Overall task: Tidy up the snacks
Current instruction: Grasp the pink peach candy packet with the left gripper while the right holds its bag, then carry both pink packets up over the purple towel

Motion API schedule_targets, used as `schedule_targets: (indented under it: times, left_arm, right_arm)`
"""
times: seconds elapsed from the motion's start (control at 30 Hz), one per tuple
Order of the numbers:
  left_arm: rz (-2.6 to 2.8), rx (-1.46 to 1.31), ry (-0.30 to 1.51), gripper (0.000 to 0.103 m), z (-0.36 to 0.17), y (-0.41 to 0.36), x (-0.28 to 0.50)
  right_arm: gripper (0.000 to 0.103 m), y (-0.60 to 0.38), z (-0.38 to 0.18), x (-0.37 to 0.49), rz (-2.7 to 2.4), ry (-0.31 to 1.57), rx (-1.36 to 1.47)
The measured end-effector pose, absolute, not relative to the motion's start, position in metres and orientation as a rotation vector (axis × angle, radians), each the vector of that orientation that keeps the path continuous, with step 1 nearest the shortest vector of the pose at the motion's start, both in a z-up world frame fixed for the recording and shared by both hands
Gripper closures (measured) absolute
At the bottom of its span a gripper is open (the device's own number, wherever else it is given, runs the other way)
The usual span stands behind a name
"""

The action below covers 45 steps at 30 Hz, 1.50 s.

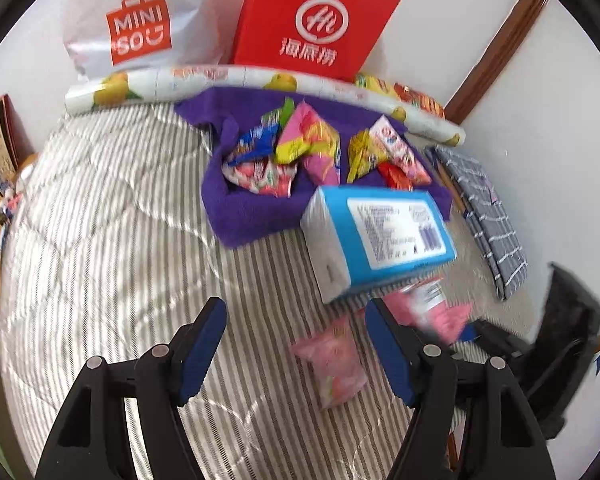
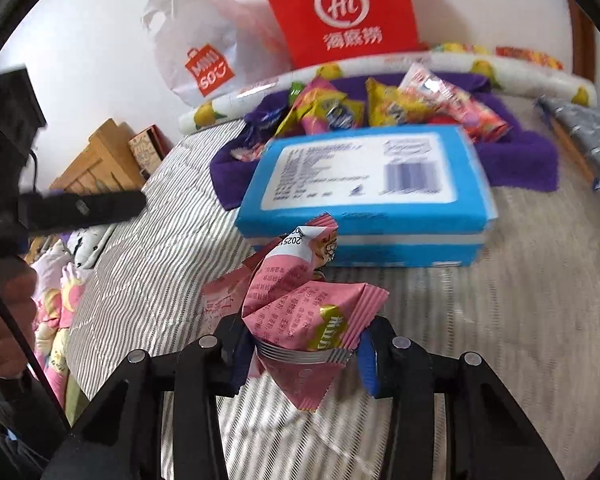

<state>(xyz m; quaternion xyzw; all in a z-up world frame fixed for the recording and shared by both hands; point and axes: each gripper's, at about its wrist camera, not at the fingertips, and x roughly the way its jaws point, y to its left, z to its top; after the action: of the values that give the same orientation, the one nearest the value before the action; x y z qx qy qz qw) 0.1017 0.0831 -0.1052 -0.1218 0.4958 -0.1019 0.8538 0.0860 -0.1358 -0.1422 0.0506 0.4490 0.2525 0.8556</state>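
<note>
A purple cloth tray (image 1: 240,216) (image 2: 520,156) on the striped bed holds several colourful snack packs (image 1: 300,148) (image 2: 380,108). A blue box (image 1: 380,236) (image 2: 364,196) lies in front of it. My right gripper (image 2: 304,356) is shut on a crumpled pink snack pack (image 2: 300,304), held above the bed just in front of the blue box; it shows blurred in the left wrist view (image 1: 436,308). My left gripper (image 1: 296,320) is open and empty above the bed. Another pink snack pack (image 1: 332,364) lies on the bed under it, to the right.
A white MINISO bag (image 1: 140,24) (image 2: 204,56) and a red paper bag (image 1: 316,20) (image 2: 340,12) lean on the wall behind a rolled lemon-print sheet (image 1: 260,80) (image 2: 380,68). A grey checked cloth (image 1: 484,208) lies at right. Wooden furniture (image 2: 100,160) stands left of the bed.
</note>
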Motion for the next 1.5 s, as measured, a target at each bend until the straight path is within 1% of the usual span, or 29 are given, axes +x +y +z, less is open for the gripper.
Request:
schedule_targets:
  times: [0.17,0.43,0.7,0.8,0.83,0.87,0.93,0.97,1.0,1.1,1.17,1.33,1.43,1.5]
  left_arm:
    - [-0.226,-0.262,1.105,0.033,-0.132,0.073,0.092]
    - [-0.270,-0.265,1.174,0.033,-0.163,0.042,0.085]
    - [-0.242,-0.181,1.160,0.033,-0.169,0.012,0.089]
    - [-0.224,-0.149,1.145,0.035,-0.169,0.003,0.090]
    - [-0.216,-0.139,1.132,0.036,-0.169,0.001,0.090]
    - [-0.210,-0.133,1.126,0.045,-0.169,0.002,0.090]
    - [-0.185,-0.129,1.117,0.054,-0.168,0.001,0.092]
    - [-0.184,-0.127,1.113,0.061,-0.167,0.003,0.093]
    - [-0.184,-0.122,1.108,0.065,-0.166,0.003,0.093]
    - [-0.197,-0.110,1.099,0.067,-0.167,0.005,0.093]
    - [-0.196,-0.079,1.087,0.067,-0.168,0.001,0.092]
    - [-0.188,-0.014,1.063,0.061,-0.169,-0.009,0.088]
    - [-0.182,-0.010,1.030,0.061,-0.170,-0.009,0.087]
    - [-0.178,-0.022,1.012,0.065,-0.171,-0.006,0.086]
  right_arm:
    - [0.060,-0.165,-0.132,0.077,0.442,0.910,0.055]
    - [0.060,-0.204,-0.133,0.069,0.337,0.875,0.025]
    - [0.059,-0.220,-0.147,0.067,0.297,0.888,0.014]
    - [0.059,-0.223,-0.152,0.067,0.299,0.892,0.024]
    - [0.059,-0.224,-0.154,0.068,0.302,0.895,0.030]
    - [0.059,-0.224,-0.156,0.068,0.306,0.897,0.032]
    - [0.059,-0.224,-0.160,0.070,0.306,0.905,0.025]
    - [0.058,-0.224,-0.162,0.070,0.306,0.907,0.024]
    - [0.058,-0.224,-0.163,0.070,0.309,0.907,0.027]
    - [0.058,-0.228,-0.166,0.070,0.321,0.907,0.046]
    - [0.056,-0.230,-0.168,0.071,0.336,0.908,0.059]
    - [0.054,-0.229,-0.177,0.075,0.363,0.940,0.081]
    - [0.054,-0.229,-0.177,0.074,0.370,0.934,0.081]
    - [0.056,-0.230,-0.178,0.074,0.371,0.924,0.087]
